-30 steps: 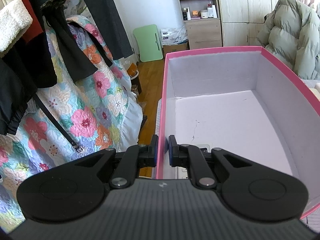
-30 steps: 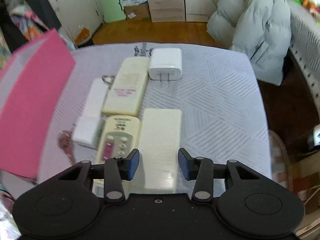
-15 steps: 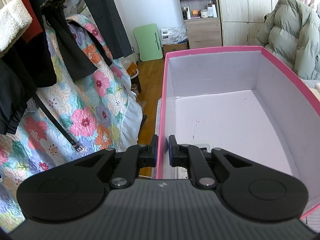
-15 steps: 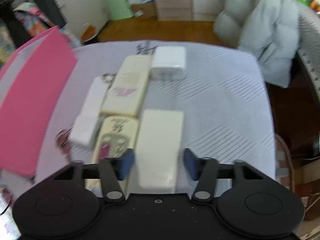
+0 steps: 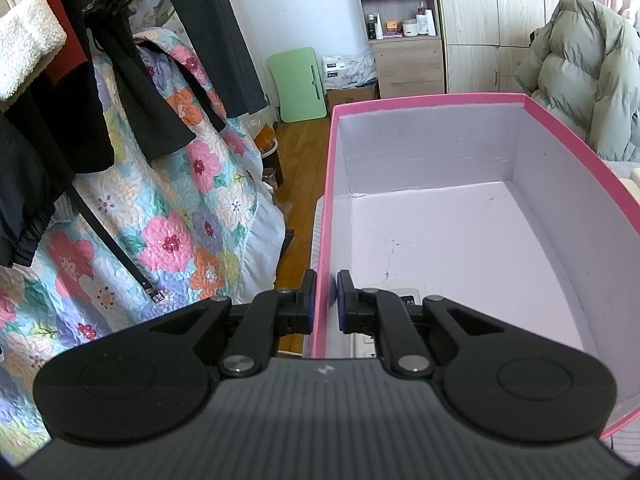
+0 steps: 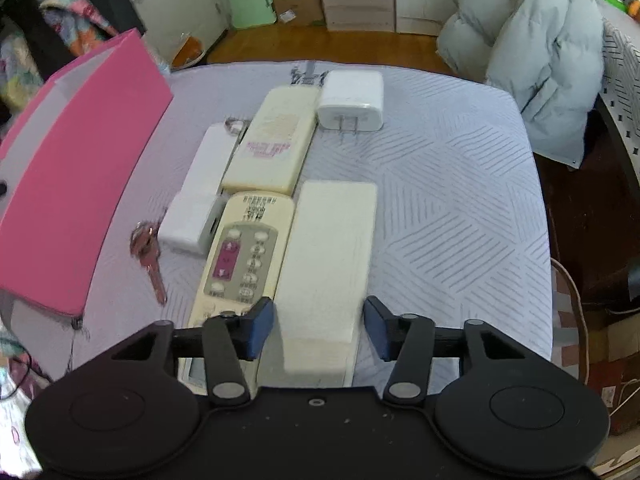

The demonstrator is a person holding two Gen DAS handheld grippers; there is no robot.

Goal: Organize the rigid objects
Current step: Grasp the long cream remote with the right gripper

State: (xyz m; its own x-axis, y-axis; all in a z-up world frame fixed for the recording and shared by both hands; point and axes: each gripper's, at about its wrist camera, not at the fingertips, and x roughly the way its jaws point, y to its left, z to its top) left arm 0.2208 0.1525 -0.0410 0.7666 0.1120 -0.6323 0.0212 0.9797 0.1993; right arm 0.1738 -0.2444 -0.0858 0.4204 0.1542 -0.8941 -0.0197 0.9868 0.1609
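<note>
My left gripper (image 5: 326, 300) is shut on the left wall of the pink box (image 5: 440, 248), one finger outside and one inside. A white device (image 5: 402, 292) lies in the box's near corner, mostly hidden behind the fingers. In the right wrist view my right gripper (image 6: 319, 326) hangs over the table with its jaws opening. A plain cream block (image 6: 328, 256) lies between the pads, which do not press on it. Beside it lies a cream remote (image 6: 240, 264) with buttons. The pink box (image 6: 80, 184) stands at the left.
Further back lie a cream remote (image 6: 272, 140) face down, a white plug charger (image 6: 352, 100), a long white piece (image 6: 208, 160), a small white adapter (image 6: 190, 222) and keys (image 6: 148, 252). A floral quilt (image 5: 160, 220) hangs left of the box. A padded coat (image 6: 532, 52) sits beyond the table.
The right gripper's jaws have spread wider and it has come down closer around the near end of the plain cream block. The left gripper and the box have not moved.
</note>
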